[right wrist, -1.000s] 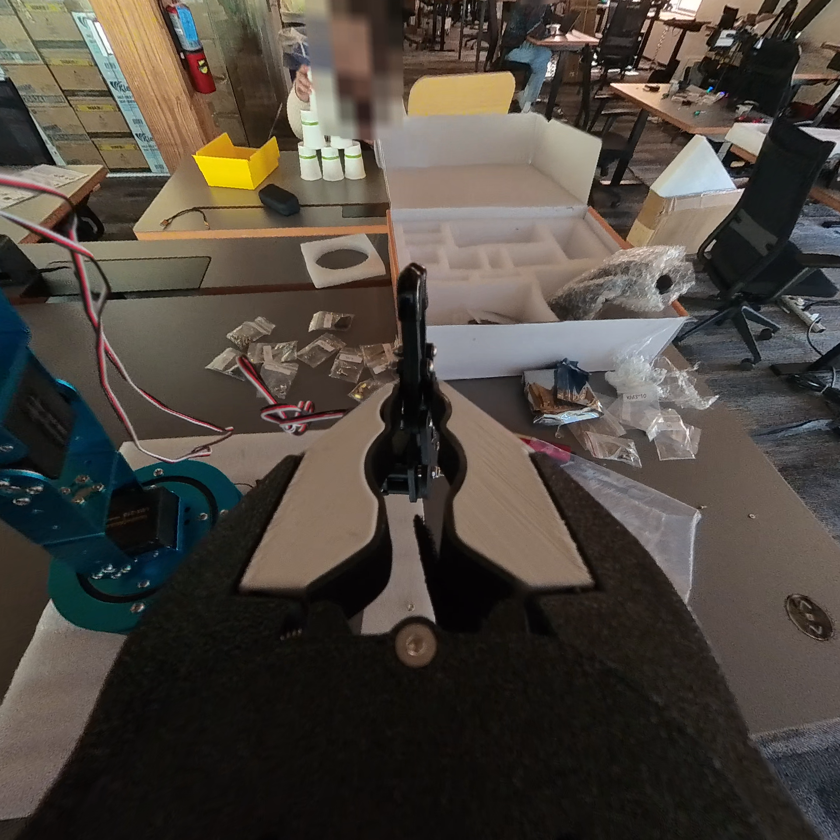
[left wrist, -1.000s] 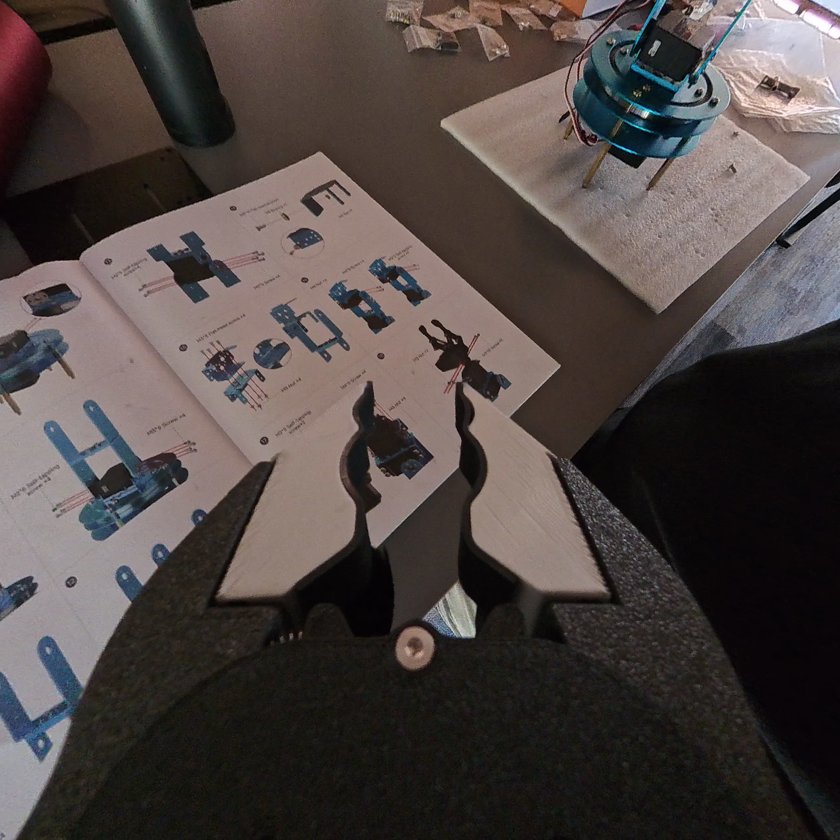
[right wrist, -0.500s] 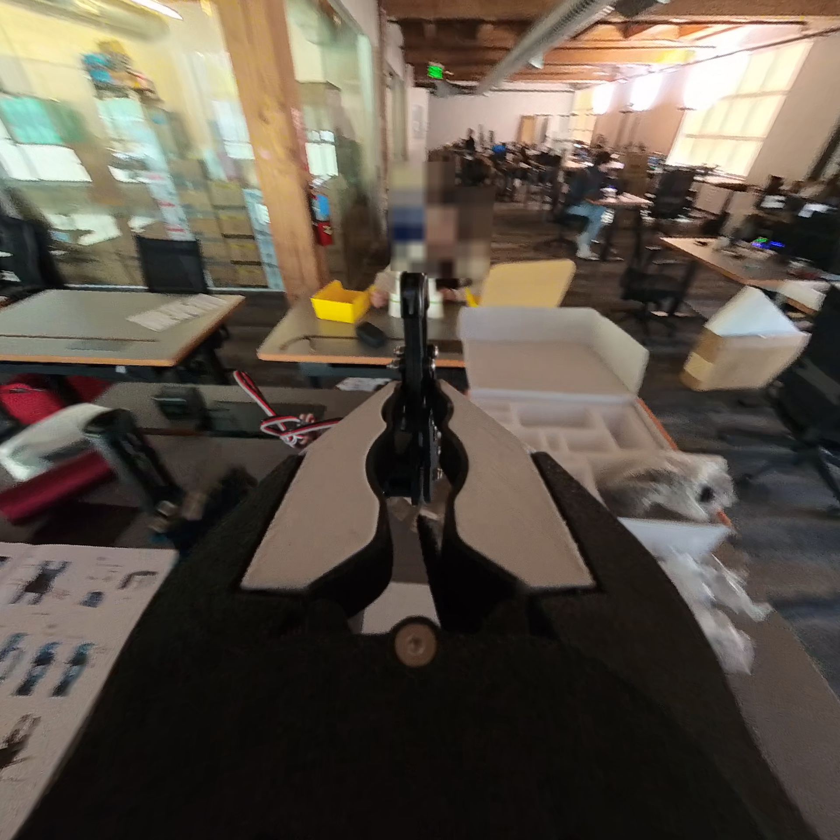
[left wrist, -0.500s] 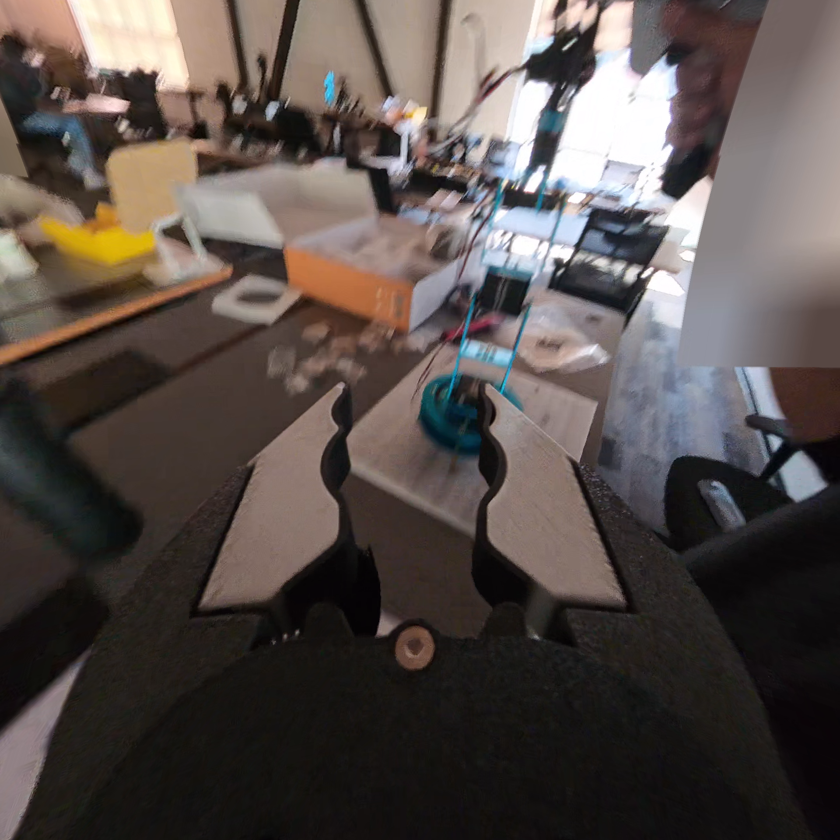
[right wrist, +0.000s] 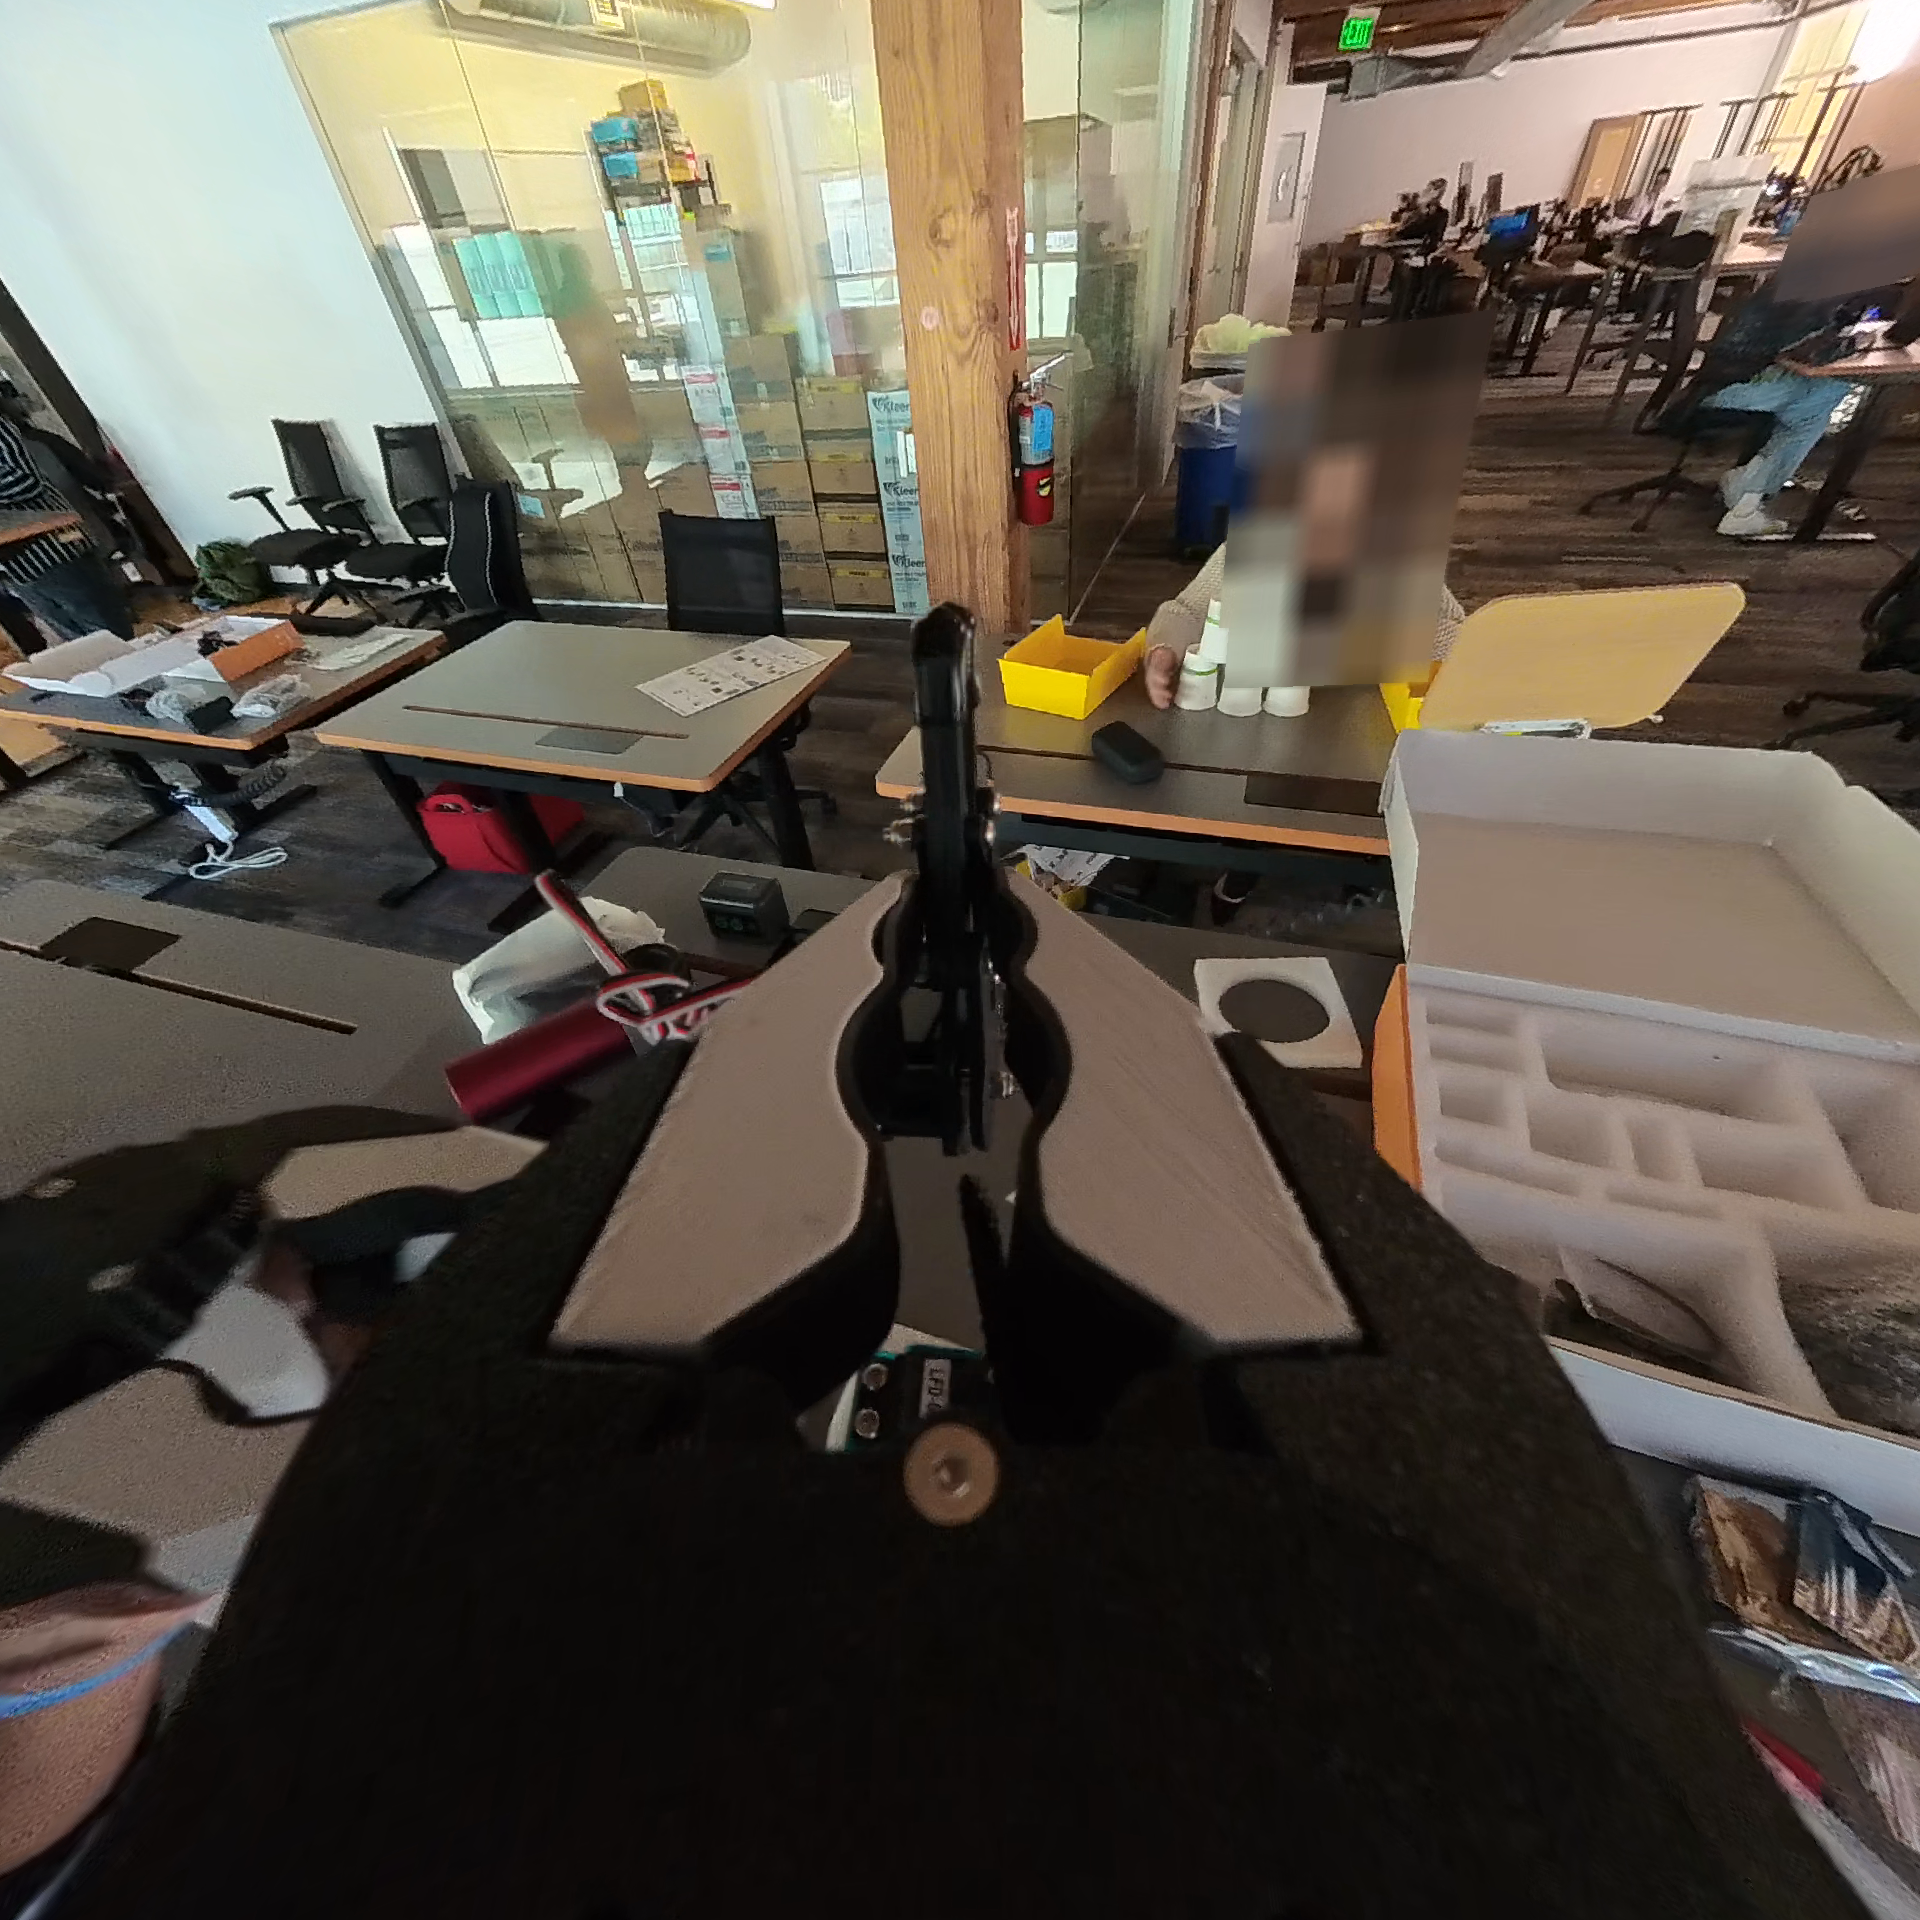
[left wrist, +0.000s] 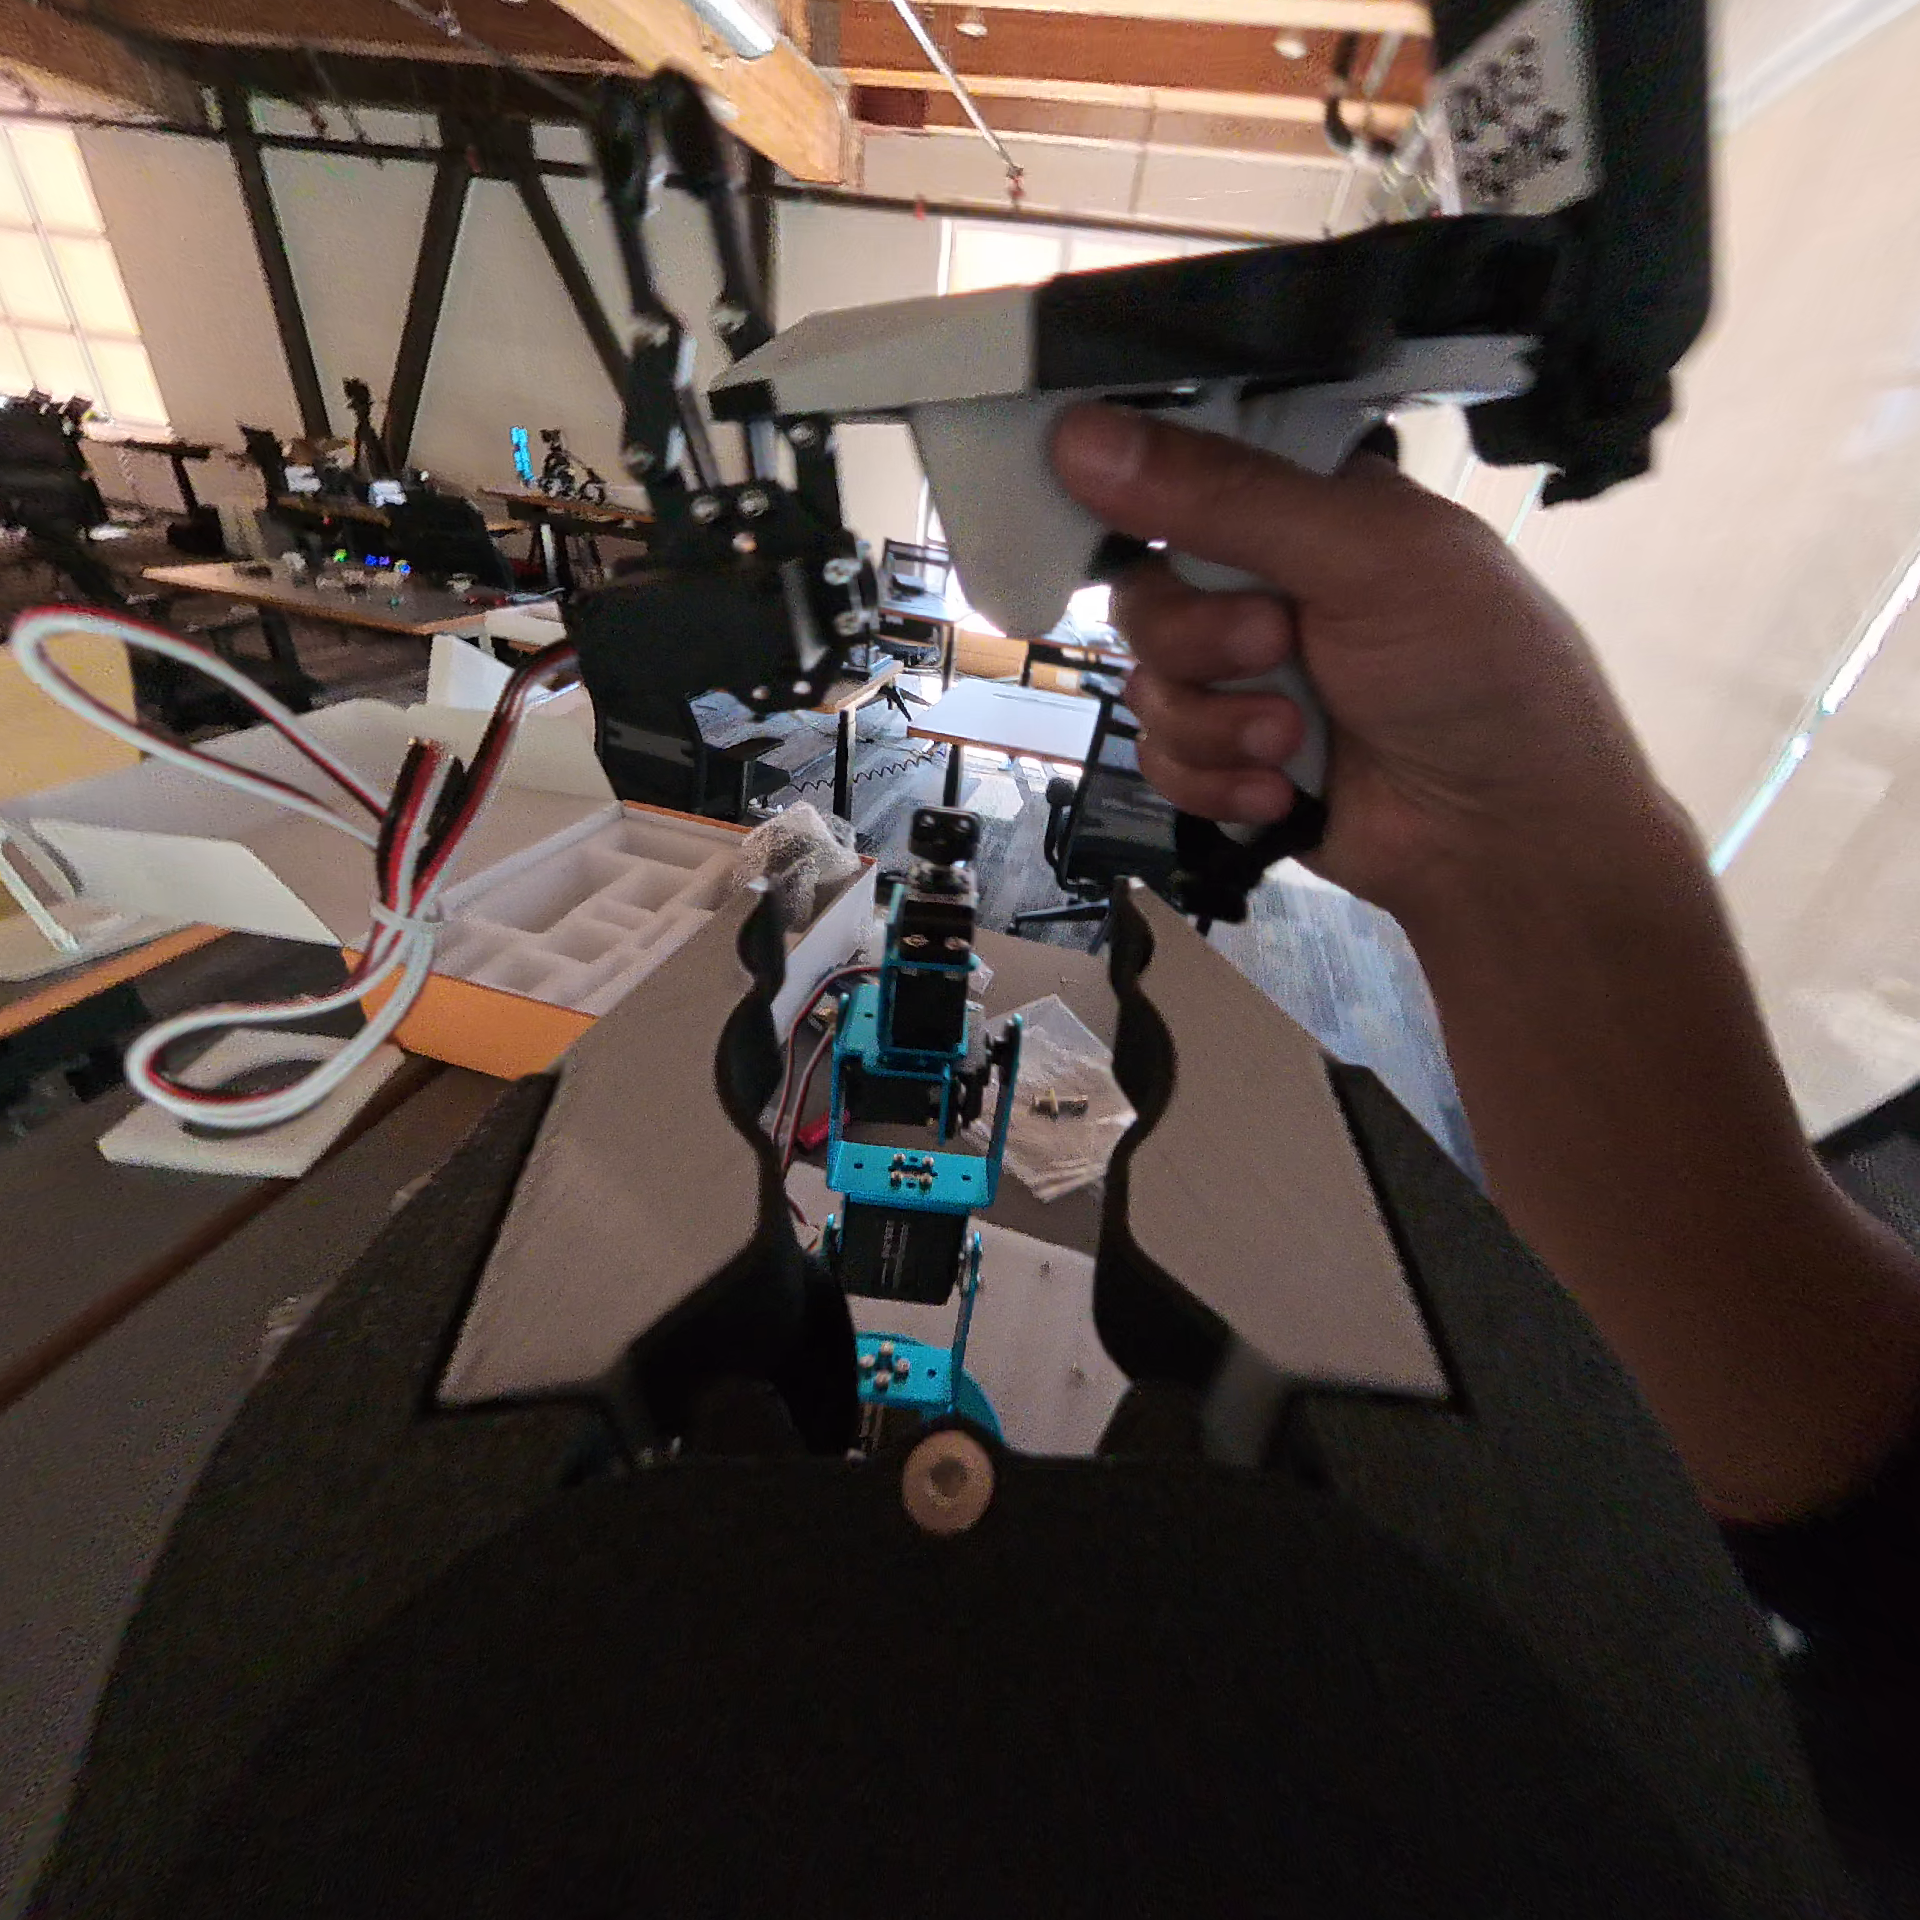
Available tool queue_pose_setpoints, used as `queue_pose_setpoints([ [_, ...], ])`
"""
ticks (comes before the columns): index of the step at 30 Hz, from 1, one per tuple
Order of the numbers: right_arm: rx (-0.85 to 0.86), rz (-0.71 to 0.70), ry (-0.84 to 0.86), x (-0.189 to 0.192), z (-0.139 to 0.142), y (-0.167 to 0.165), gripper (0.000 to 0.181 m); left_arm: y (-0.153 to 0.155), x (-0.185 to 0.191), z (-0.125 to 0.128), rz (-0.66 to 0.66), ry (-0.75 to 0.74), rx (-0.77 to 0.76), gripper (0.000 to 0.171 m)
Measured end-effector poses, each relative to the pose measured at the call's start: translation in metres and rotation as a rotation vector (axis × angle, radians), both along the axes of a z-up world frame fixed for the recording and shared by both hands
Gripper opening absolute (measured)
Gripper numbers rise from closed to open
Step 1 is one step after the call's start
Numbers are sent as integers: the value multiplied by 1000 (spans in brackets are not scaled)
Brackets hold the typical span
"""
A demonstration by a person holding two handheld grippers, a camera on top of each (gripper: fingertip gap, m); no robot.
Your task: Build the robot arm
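Observation:
My right gripper [right wrist: 951, 904] is shut on a black claw assembly [right wrist: 943, 821] that sticks up between its fingers. A red, white and black wire [right wrist: 649, 1003] trails from the claw. In the left wrist view a hand [left wrist: 1403, 675] holds this right gripper [left wrist: 748, 400] high, with the claw [left wrist: 727, 592] and its looped wire [left wrist: 312, 831] hanging. My left gripper [left wrist: 940, 920] is open and empty. It points at a blue bracket-and-servo arm [left wrist: 904, 1164] standing upright on the table, below the claw.
An open white kit box with foam compartments [right wrist: 1662, 1091] stands to the right, and shows in the left wrist view [left wrist: 582, 914]. Also here are a foam square with a round hole [right wrist: 1273, 1008], a red cylinder [right wrist: 540, 1060], plastic bags [right wrist: 1818, 1590] and desks with chairs behind. The left gripper's tips are roughly 12 cm from the right gripper's.
My left gripper swung up from the open manual to face the blue arm, still open. My right gripper rose with the claw and turned left, now above the blue arm.

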State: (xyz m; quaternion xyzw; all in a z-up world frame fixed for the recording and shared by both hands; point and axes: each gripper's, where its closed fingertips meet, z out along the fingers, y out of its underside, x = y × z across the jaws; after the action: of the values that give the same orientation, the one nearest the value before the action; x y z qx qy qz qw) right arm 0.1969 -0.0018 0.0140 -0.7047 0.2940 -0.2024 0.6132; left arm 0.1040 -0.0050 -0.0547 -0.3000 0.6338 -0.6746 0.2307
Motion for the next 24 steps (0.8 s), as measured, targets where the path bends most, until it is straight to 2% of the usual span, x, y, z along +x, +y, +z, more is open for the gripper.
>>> queue_pose_setpoints([
  [3, 28, 25, 7, -5, 5, 3, 11, 8, 23, 4, 78, 32, -110, 77],
  [7, 28, 23, -6, -10, 11, 1, 11, 20, 45, 28, 103, 20, -225, 86],
  [11, 55, 20, -2, -13, 13, -5, 11, 9, 58, 40, 26, 6, -246, 80],
  [13, 69, 16, 19, -12, 6, -9, 11, 3, 62, 42, 6, -20, -230, 60],
  [14, 71, 5, 26, -10, 2, -12, 11, 0, 65, 41, 1, -33, -214, 57],
  [24, 27, -69, 28, -10, -17, -47, 11, -30, 69, 20, -91, -28, 24, 50],
])
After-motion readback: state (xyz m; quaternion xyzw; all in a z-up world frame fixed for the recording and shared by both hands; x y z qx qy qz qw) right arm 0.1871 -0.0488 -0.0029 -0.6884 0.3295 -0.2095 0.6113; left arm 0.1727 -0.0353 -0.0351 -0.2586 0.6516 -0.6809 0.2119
